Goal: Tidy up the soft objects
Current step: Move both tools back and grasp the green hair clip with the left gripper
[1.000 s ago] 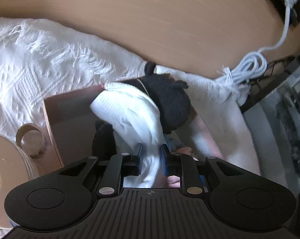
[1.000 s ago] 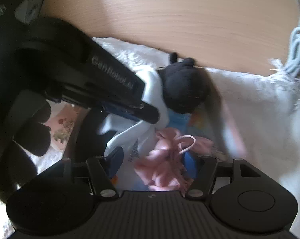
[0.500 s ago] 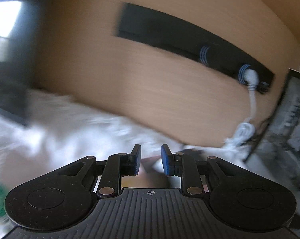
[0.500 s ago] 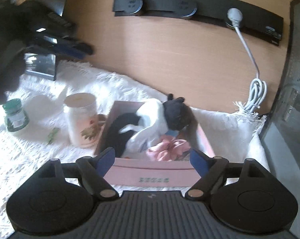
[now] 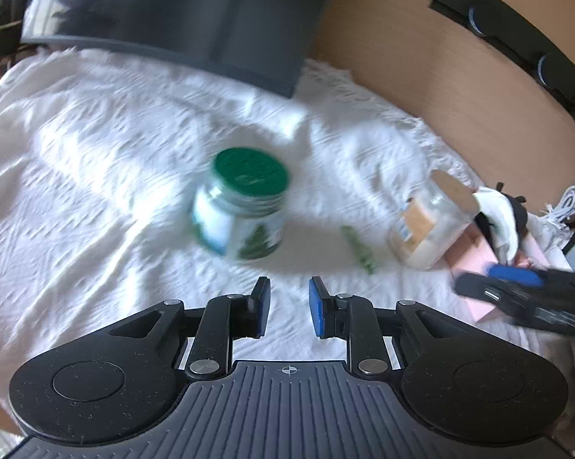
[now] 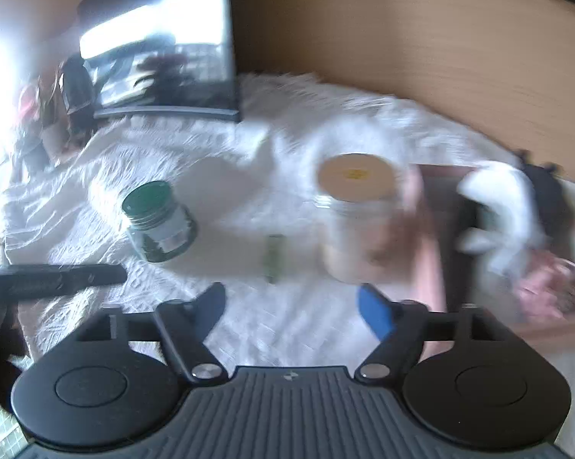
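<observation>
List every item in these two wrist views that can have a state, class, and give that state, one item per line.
Green-lidded jar: upright, lid on.
Tan-lidded jar: upright, lid on.
Pink box: open, soft things inside.
White cloth: lying in the box.
Black plush: in the box, at its far end.
Left claw: narrow gap, empty.
Right claw: open, jaws just closing, empty.

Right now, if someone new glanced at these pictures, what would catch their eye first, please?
Probably the green-lidded jar standing mid-cloth on the white blanket. Right of it stands a tan-lidded jar, then a pink box stuffed with a black-and-white plush toy.
</observation>
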Demonstrator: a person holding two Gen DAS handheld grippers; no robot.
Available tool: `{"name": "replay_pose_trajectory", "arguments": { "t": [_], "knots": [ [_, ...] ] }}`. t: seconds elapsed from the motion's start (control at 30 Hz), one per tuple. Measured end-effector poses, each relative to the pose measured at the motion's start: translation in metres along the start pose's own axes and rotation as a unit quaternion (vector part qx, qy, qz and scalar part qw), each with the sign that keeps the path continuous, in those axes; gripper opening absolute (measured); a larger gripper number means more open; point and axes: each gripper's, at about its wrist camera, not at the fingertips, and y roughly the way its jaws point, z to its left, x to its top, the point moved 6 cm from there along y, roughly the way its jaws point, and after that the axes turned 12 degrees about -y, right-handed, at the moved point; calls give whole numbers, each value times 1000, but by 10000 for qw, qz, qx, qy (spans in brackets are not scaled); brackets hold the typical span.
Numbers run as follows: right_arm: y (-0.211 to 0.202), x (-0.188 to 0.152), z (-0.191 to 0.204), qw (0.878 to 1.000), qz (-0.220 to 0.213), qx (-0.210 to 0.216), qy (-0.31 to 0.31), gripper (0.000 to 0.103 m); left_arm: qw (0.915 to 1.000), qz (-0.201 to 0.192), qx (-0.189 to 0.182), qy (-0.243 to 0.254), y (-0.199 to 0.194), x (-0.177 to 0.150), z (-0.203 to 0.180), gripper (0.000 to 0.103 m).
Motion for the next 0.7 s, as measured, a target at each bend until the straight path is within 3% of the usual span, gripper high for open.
{"name": "replay_pose_trajectory", "arguments": {
  "t": [0.03, 0.17, 0.37, 0.43, 0.53, 0.7],
  "knots": [
    [15, 4, 10, 9997, 102, -63, -190, 53, 10000, 36, -15, -49, -1, -1, 7, 24],
    [67, 16, 35, 9967, 374, -225, -684, 51, 9996, 201, -132, -149, -6, -8, 28, 24],
    [113, 19, 32, 9952, 663, -565, -441, 50, 9964, 513, -630, -225, 3, -9, 34, 24],
    [109, 15, 32, 9954, 706, -500, -411, 50, 9940, 589, -909, -174, 11, -5, 19, 24],
    [90, 2, 31, 9937, 712, -548, -669, 50, 9932, 603, -995, -53, 28, 4, -11, 24],
    [57, -27, 11, 9889, 919, -687, -942, 50, 9957, 715, -597, -36, 71, 13, -60, 24]
  ]
}}
